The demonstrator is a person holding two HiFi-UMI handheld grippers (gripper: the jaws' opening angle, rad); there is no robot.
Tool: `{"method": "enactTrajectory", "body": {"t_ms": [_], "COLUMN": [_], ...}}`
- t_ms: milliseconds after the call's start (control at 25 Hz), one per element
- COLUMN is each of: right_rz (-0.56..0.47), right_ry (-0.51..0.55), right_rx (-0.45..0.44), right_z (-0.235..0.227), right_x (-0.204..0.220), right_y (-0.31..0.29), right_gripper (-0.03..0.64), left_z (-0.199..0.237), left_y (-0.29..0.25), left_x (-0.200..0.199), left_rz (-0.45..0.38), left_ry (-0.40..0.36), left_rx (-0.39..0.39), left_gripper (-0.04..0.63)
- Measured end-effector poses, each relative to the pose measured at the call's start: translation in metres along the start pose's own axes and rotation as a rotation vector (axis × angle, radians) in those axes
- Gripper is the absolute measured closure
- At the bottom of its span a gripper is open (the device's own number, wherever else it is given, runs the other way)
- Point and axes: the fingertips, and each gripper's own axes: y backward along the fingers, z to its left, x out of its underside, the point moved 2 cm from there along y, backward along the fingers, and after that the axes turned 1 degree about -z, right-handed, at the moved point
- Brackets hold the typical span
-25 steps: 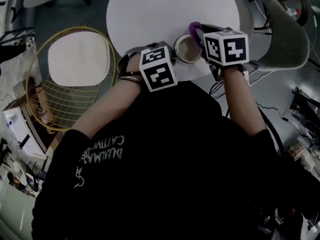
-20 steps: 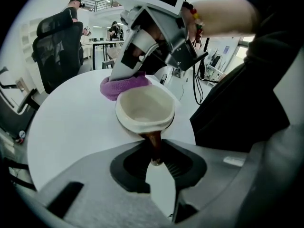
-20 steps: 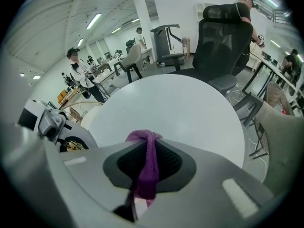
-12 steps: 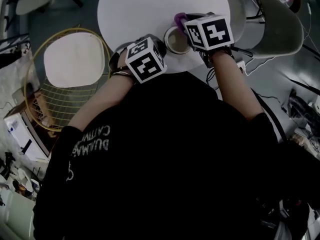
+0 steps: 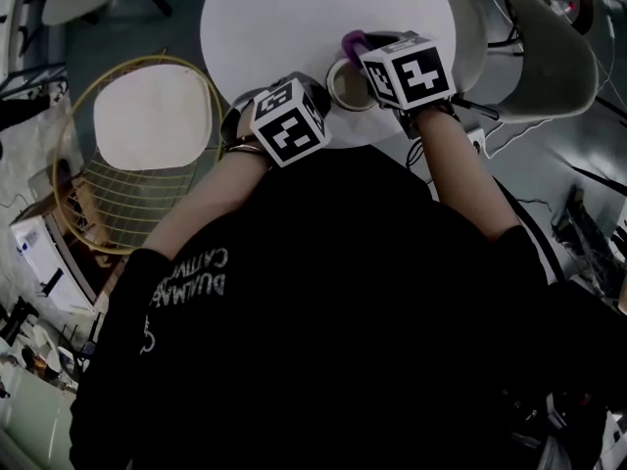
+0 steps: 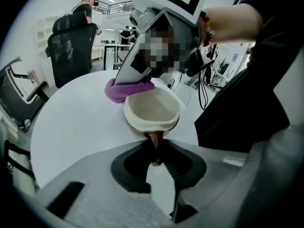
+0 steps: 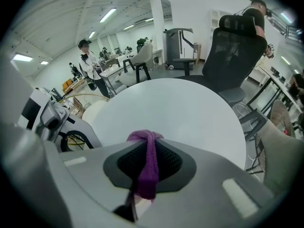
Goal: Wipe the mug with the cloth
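Note:
A cream mug [image 5: 347, 84] stands near the front edge of the round white table [image 5: 294, 18], between my two grippers. My left gripper [image 6: 156, 155] is shut on the mug's brown handle [image 6: 155, 140]; its jaws have just been closing on that handle. The mug's cream inside [image 6: 152, 110] faces the left gripper view. My right gripper [image 7: 146, 175] is shut on a purple cloth [image 7: 148, 165], which it presses against the mug's far rim, where the cloth [image 6: 124, 90] bulges out. In the head view the cloth [image 5: 353, 40] peeks out beside the right marker cube [image 5: 407, 70].
A yellow wire chair with a white seat [image 5: 147, 116] stands left of the table. A grey shell chair [image 5: 549, 57] and floor cables [image 5: 470, 135] lie to the right. A black office chair [image 7: 235, 51] and people [image 7: 88, 61] are beyond the table.
Both grippers have rolled slightly while staying at the mug. The cloth remains at the mug's far rim and the handle stays between the left jaws.

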Motion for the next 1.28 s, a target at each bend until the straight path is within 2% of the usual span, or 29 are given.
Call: {"method": "enactTrajectory", "body": {"t_ms": [280,800,1280], "right_rz": [0.020,0.051,0.076], "right_ry": [0.183,0.245,0.403], "right_rx": [-0.005,-0.038,-0.027], "right_z": [0.016,0.026,0.048], "right_x": [-0.004,-0.010,-0.012], "right_y": [0.000,-0.007,-0.010], "right_gripper": [0.574,0.574,0.574], "left_z": [0.000,0.001,0.001], "left_y": [0.001,0.002,0.002], "left_x": [0.003,0.000,0.000], "left_rz": [0.012,0.022,0.015], "left_ry": [-0.015,-0.036,-0.040], "left_rx": [-0.005,0.036,0.037], "left_gripper": [0.532,0.531,0.531]}}
